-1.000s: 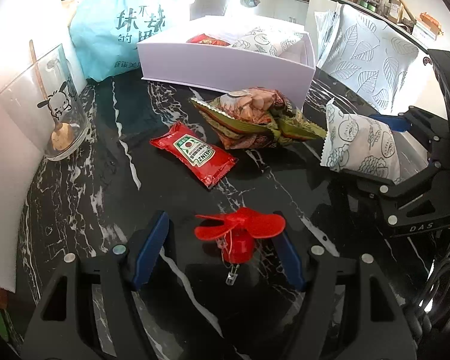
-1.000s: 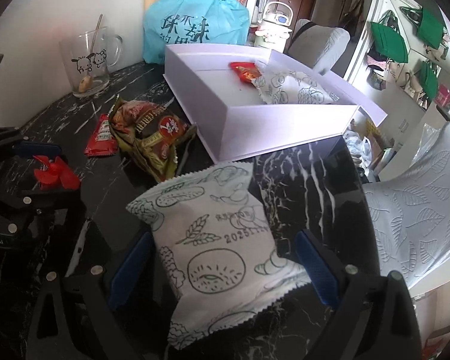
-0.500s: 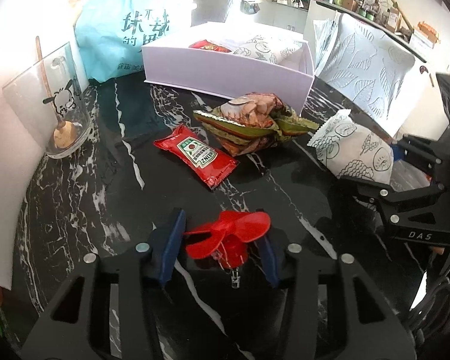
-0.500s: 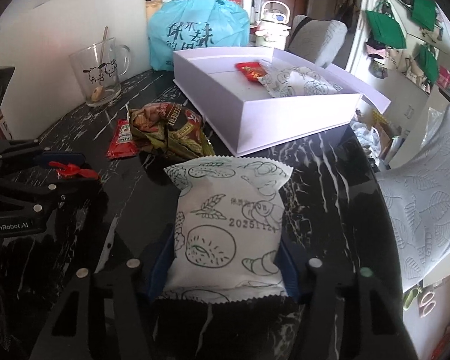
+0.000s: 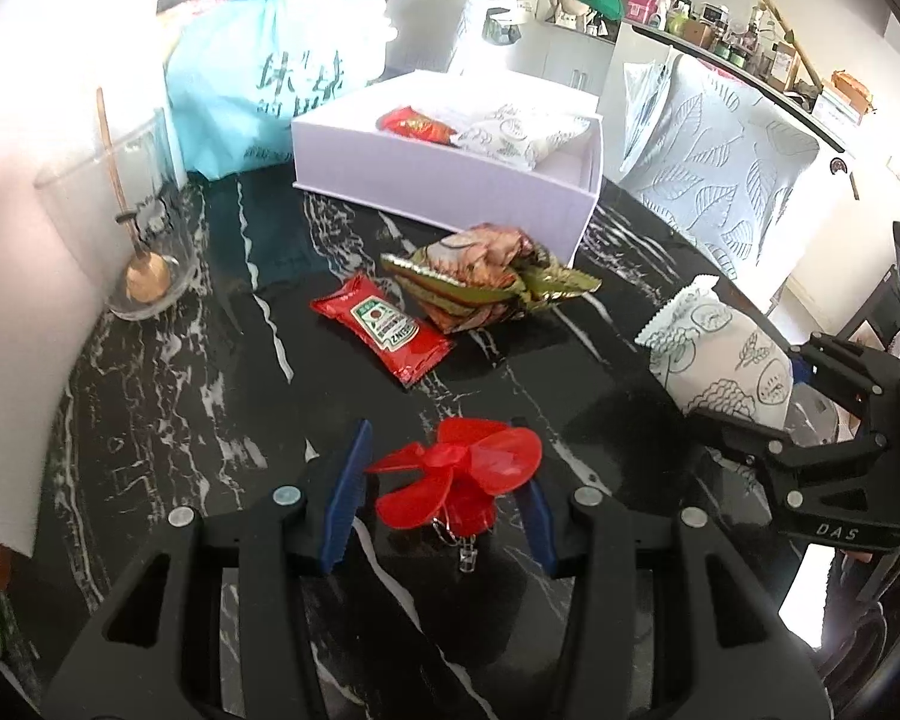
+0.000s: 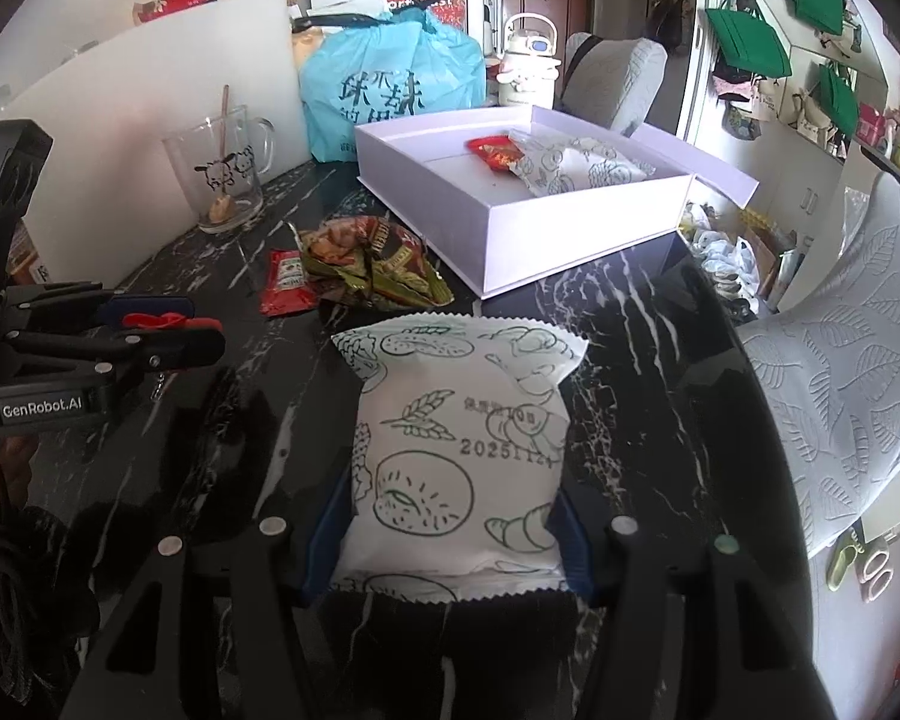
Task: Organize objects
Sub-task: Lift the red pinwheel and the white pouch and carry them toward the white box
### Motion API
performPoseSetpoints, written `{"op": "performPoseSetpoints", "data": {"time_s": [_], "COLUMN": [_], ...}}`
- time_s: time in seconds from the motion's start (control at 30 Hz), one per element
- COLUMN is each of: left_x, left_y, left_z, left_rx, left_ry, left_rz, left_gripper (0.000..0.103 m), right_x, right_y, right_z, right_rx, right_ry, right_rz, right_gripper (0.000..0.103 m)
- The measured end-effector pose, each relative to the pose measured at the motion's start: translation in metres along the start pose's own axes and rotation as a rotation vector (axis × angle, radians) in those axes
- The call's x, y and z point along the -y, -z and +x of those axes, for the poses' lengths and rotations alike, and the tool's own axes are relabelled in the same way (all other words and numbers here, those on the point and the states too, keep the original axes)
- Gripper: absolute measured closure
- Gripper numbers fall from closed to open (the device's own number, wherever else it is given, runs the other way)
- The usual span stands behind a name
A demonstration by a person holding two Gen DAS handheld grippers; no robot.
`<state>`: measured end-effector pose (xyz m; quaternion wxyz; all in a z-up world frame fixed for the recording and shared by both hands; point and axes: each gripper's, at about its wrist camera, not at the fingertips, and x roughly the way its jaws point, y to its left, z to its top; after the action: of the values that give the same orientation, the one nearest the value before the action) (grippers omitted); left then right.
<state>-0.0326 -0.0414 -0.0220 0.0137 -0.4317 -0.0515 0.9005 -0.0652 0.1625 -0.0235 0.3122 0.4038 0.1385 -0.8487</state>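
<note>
Left gripper (image 5: 444, 495) clamped on small red plastic fan (image 5: 459, 474), lifted above black marble table (image 5: 168, 396). Right gripper (image 6: 447, 540) closed on white printed snack packet (image 6: 456, 456), held over the table near the open white box (image 6: 522, 234). Red ketchup sachet (image 5: 384, 330) and crumpled green-brown snack bag (image 5: 486, 276) lie touching, just before the box.

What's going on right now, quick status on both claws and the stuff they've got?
Left gripper shut on small red plastic fan. Right gripper shut on white printed snack packet, lifted. Open white box ahead; crumpled green-brown snack bag lies just left of the path.
</note>
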Motion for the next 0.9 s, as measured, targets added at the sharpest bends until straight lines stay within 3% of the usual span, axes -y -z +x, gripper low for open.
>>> {"op": "performPoseSetpoints", "data": {"time_s": [0.53, 0.9], "left_x": [0.011, 0.022], "left_y": [-0.025, -0.051], "left_z": [-0.039, -0.038], "left_rx": [0.059, 0.068], "left_ry": [-0.018, -0.017], "left_rz": [0.029, 0.094], "left_gripper": [0.058, 0.058], "right_x": [-0.015, -0.003], "right_y": [-0.008, -0.024], "right_z": [-0.045, -0.045], "right_rx": [0.074, 0.08], "right_ry": [-0.021, -0.015], "right_rz": [-0.053, -0.022], "right_gripper": [0.042, 0.042]}}
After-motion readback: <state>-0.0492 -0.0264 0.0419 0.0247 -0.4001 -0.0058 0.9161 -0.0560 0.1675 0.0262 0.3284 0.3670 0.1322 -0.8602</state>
